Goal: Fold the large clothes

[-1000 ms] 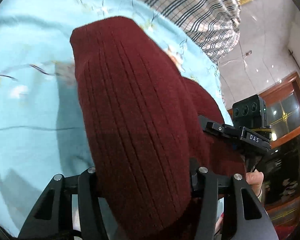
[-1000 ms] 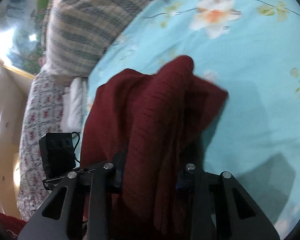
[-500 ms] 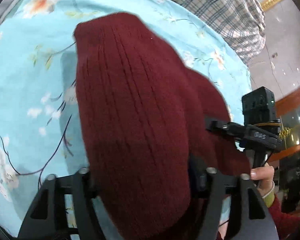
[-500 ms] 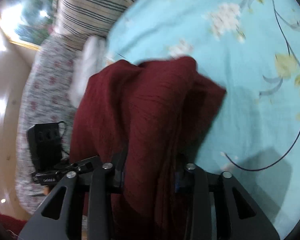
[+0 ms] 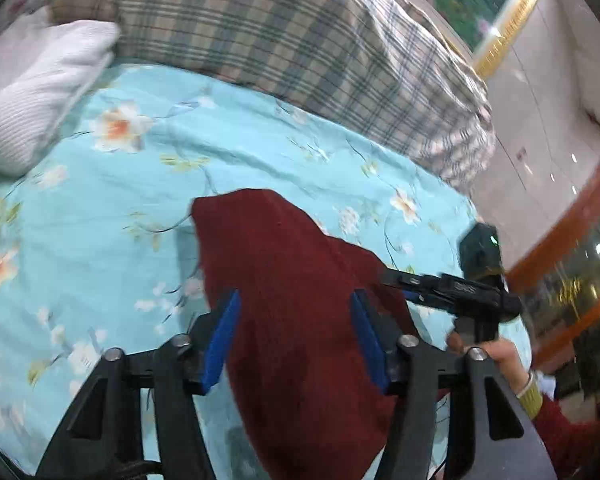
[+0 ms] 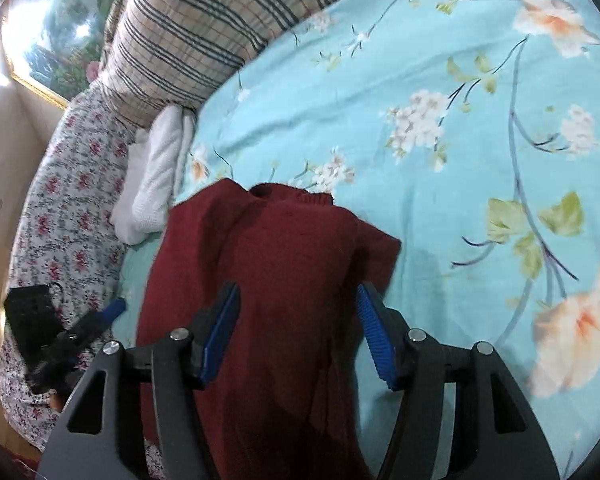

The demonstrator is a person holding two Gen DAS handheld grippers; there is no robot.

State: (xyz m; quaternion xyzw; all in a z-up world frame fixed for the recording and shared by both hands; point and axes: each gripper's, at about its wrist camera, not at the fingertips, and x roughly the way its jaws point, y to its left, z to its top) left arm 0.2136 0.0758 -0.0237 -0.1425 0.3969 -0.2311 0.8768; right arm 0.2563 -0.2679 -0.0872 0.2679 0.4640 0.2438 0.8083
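A dark red knitted sweater (image 5: 296, 320) lies folded on the light blue flowered bed sheet (image 5: 100, 240). In the left wrist view my left gripper (image 5: 294, 320) is open, its blue pads spread wide on either side of the sweater. In the right wrist view the sweater (image 6: 284, 280) shows its collar at the far end, and my right gripper (image 6: 298, 320) is open, jaws wide apart over it. The right gripper also shows in the left wrist view (image 5: 452, 292), and the left gripper in the right wrist view (image 6: 80, 332).
A plaid quilt (image 5: 280, 36) lies across the head of the bed. A white knitted garment (image 5: 32, 100) lies folded beside it, also in the right wrist view (image 6: 156, 168). A flower-print cover (image 6: 60, 208) runs along the bed's left side. A wooden cabinet (image 5: 572, 248) stands off the right.
Both grippers have opened and let go of the sweater, and have drawn back. The sweater, held up in the jaws before, now rests on the sheet.
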